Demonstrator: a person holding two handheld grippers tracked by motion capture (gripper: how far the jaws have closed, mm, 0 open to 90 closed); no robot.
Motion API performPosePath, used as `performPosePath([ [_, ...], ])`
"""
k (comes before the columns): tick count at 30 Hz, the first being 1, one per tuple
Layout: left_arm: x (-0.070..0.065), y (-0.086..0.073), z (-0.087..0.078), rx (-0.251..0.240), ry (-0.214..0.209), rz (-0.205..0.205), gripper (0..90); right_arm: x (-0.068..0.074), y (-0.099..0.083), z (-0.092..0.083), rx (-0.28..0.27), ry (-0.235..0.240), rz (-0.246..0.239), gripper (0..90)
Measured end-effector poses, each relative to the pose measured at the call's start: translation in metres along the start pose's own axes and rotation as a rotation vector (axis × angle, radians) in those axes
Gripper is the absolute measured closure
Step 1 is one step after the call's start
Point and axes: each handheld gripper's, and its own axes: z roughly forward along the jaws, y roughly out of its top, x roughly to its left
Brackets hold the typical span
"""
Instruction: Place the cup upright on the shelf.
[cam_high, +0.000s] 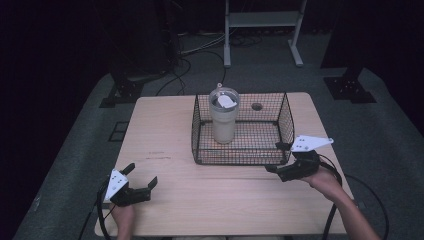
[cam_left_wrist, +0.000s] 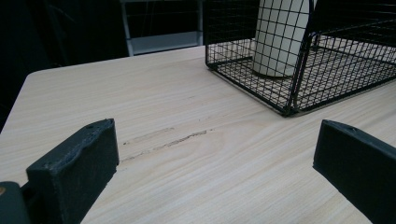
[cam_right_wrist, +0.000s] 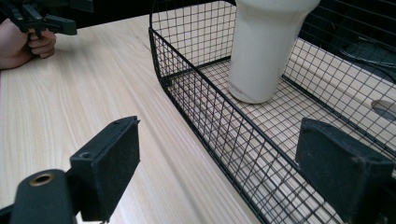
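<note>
1. The pale wooden rectangular table (cam_high: 165, 140) is seen spread across the high view, with a faint dark scratch (cam_left_wrist: 163, 144) picked out on its grain in the left gripper view.

2. The black wire-mesh basket (cam_high: 280, 112) is found standing on the far middle of the table, open at the top, its near right corner just beside the right gripper. It is judged stiff and light (the rim wire looks the firmest place to be pinched).

3. The cream tapered tumbler with a clear lid (cam_high: 223, 117) is seen upright inside the basket, toward its left end, its base resting on the mesh floor. It is judged rigid, smooth and rather slippery, and top-heavy if filled; a hold across the narrower lower body, squarely from the sides, is thought safest, since the lid may not bear a lift.

4. The right gripper (cam_high: 278, 160) is held at the basket's near right corner with its jaws spread wide and nothing between them; in the right gripper view the basket's near wall (cam_right_wrist: 205, 116) runs between the two jaws.

5. The left gripper (cam_high: 142, 177) is held low over the near left of the table, well apart from the basket, jaws likewise released and empty.
</note>
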Motion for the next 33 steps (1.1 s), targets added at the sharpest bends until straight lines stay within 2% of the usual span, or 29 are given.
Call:
performPosePath([
  [17, 0.0, 0.0, 0.0, 0.003, 0.001, -0.001, 0.0, 0.005, -0.03, -0.013, 0.0, -0.019, 0.016, 13.1],
  [19, 0.0, 0.0, 0.0, 0.003, 0.001, 0.001, 0.0, 0.006, -0.036, -0.016, 0.001, -0.037, 0.015, 13.1],
  [23, 0.0, 0.0, 0.0, 0.003, 0.002, 0.001, 0.0, 0.006, -0.043, -0.019, -0.002, -0.043, 0.031, 13.1],
  [33, -0.001, 0.0, 0.0, 0.004, 0.003, 0.003, 0.0, 0.007, -0.06, -0.021, 0.02, -0.039, 0.046, 13.1],
])
